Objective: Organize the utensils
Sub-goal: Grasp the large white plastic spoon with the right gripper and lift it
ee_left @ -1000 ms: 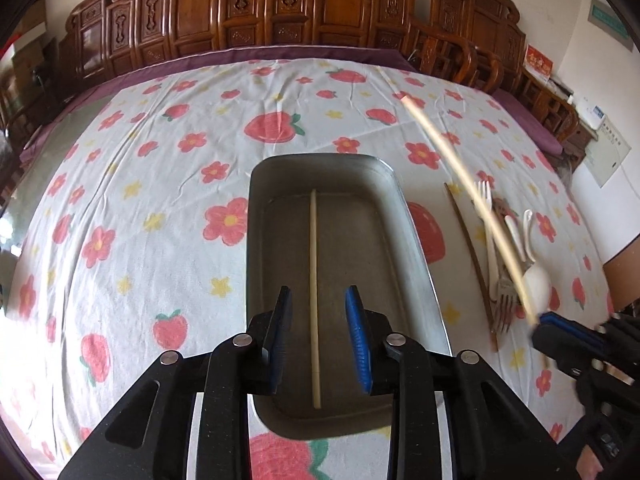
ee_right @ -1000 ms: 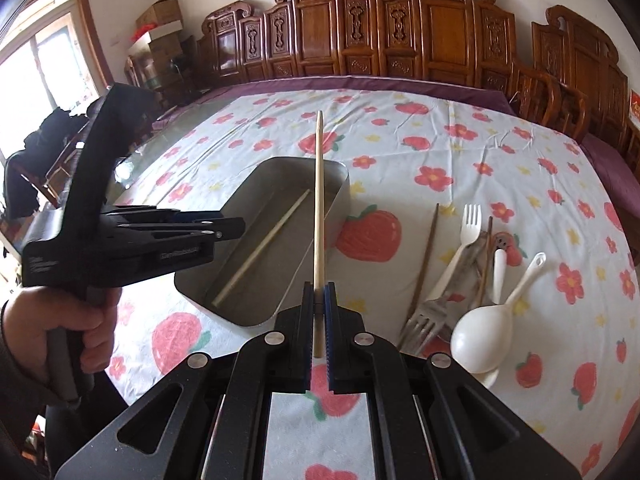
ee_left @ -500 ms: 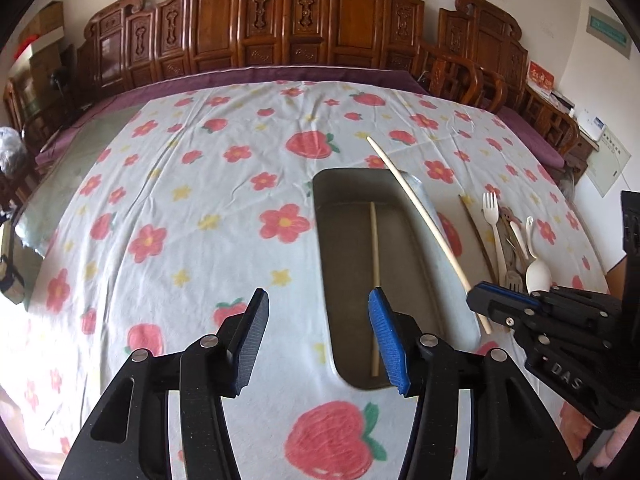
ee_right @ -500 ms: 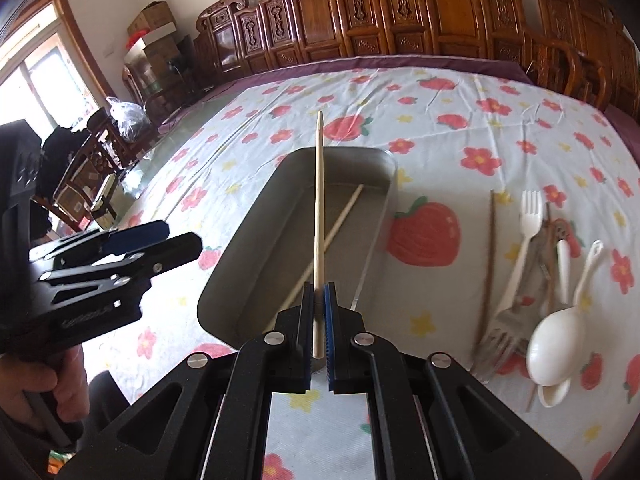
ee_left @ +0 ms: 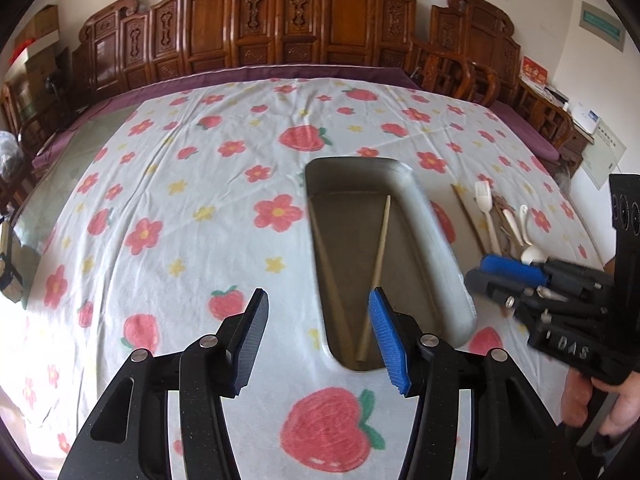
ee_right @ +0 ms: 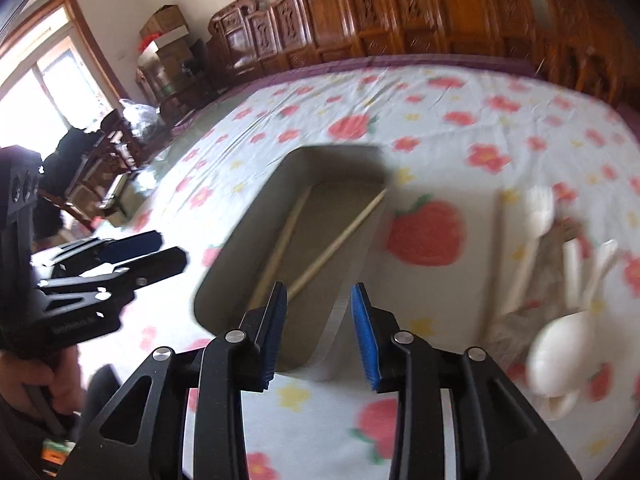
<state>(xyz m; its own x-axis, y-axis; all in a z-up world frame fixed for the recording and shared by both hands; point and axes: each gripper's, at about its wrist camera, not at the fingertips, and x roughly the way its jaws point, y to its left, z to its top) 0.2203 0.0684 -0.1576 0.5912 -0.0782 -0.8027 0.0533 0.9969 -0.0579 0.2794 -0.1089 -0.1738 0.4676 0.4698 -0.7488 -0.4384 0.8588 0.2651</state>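
Note:
A grey metal tray (ee_left: 444,240) (ee_right: 236,240) lies on the flowered cloth with two pale wooden chopsticks in it: one (ee_left: 376,268) (ee_right: 340,240) leaning toward the right wall, the other (ee_left: 330,280) (ee_right: 280,244) along the left side. My left gripper (ee_left: 320,336) hangs over the cloth at the tray's near left corner, its jaws opening with nothing between them. My right gripper (ee_right: 318,330) (ee_left: 492,276) hovers at the tray's near right corner, its jaws opening and empty. A white fork (ee_right: 528,240) (ee_left: 486,216), white spoons (ee_right: 560,348) (ee_left: 532,254) and a dark chopstick (ee_right: 492,264) (ee_left: 468,216) lie right of the tray.
The table is ringed by carved wooden chairs (ee_left: 288,24) at the far edge. A person's hand (ee_left: 612,404) (ee_right: 36,380) holds each gripper's handle. Bare flowered cloth (ee_left: 168,216) spreads to the left of the tray. Boxes (ee_right: 164,36) and a window stand at far left.
My right gripper opened and let go of the pale chopstick, which now lies in the tray beside the first one. My left gripper opened wider and shifted left off the tray.

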